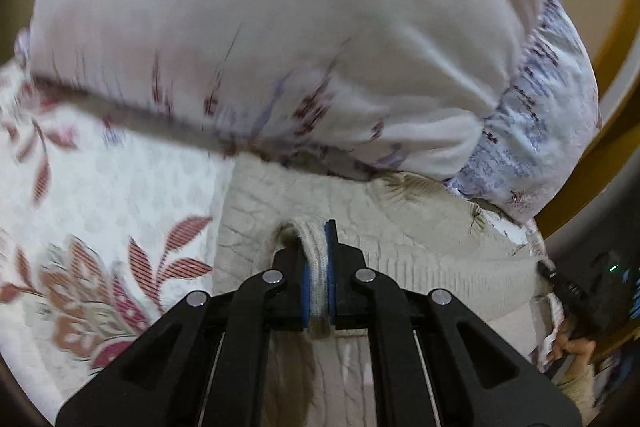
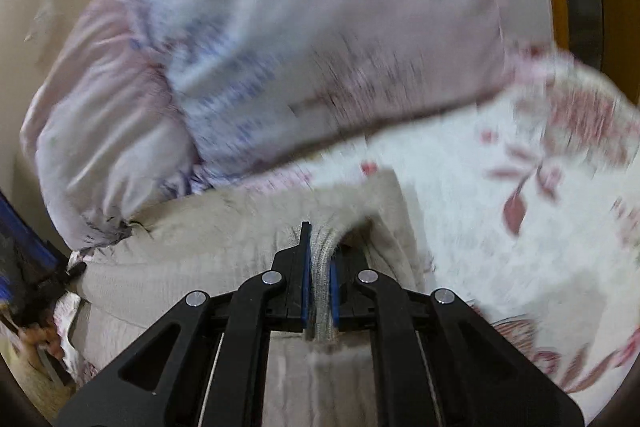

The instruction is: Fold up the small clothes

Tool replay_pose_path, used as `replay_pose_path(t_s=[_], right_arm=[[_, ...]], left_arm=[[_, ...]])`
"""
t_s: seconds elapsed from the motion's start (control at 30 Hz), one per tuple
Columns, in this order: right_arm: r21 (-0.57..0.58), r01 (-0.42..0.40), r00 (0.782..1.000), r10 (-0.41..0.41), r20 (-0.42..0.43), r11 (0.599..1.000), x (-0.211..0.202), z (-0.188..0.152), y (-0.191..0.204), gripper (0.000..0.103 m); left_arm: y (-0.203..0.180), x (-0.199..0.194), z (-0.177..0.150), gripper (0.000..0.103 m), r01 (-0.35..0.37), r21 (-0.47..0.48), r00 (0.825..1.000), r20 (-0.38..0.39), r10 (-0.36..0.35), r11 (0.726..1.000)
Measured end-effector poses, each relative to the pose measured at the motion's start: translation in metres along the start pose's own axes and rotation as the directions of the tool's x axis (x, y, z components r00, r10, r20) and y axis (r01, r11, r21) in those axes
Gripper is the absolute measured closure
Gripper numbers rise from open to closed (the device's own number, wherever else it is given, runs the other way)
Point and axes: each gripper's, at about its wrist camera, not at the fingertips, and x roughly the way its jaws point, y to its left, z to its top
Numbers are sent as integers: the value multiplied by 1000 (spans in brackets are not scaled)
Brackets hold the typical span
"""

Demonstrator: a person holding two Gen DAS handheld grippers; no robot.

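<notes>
A small beige knit garment (image 1: 400, 227) lies on the bed below a pillow. My left gripper (image 1: 318, 247) is shut on a ribbed edge of it, the fabric pinched between the blue pads. In the right wrist view the same garment (image 2: 200, 247) spreads to the left, and my right gripper (image 2: 320, 251) is shut on another ribbed edge of it. The right gripper also shows at the far right of the left wrist view (image 1: 576, 291). Both views are motion-blurred.
A large pale floral pillow (image 1: 260, 27) lies just beyond the garment; it also shows in the right wrist view (image 2: 300, 47). The white bedsheet with red leaf print (image 1: 100, 207) lies beside the garment. A wooden frame (image 1: 608, 115) is at the right.
</notes>
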Motion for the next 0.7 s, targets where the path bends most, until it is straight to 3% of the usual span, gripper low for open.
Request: replay_pose_path(t_s=[0.2, 0.23, 0.3, 0.33, 0.37, 0.5, 0.53, 0.7], right_arm=[[76, -44, 999, 46, -28, 996, 13, 15, -4, 94], [121, -64, 997, 69, -33, 991, 18, 19, -7, 91], [193, -101, 993, 111, -44, 976, 27, 24, -13, 76], [233, -120, 990, 134, -47, 965, 32, 26, -16, 65], [251, -125, 989, 140, -44, 960, 35, 28, -16, 61], [236, -128, 992, 129, 10, 963, 20, 33, -9, 49], [218, -118, 993, 114, 31, 969, 13, 35, -7, 44], [118, -45, 993, 32, 113, 992, -35, 35, -7, 43]], left_arm=[[21, 19, 10, 93, 134, -157, 990, -31, -141, 979], [23, 22, 12, 89, 153, -177, 986, -31, -161, 972], [26, 28, 16, 70, 198, -231, 977, -26, -209, 953], [25, 31, 18, 67, 216, -250, 974, -16, -227, 944], [24, 31, 20, 63, 231, -261, 971, -1, -240, 937], [17, 19, 27, 48, 247, -260, 969, 58, -240, 934], [17, 14, 28, 48, 246, -250, 969, 66, -237, 936], [12, -20, 24, 48, 147, -150, 987, 87, -135, 978]])
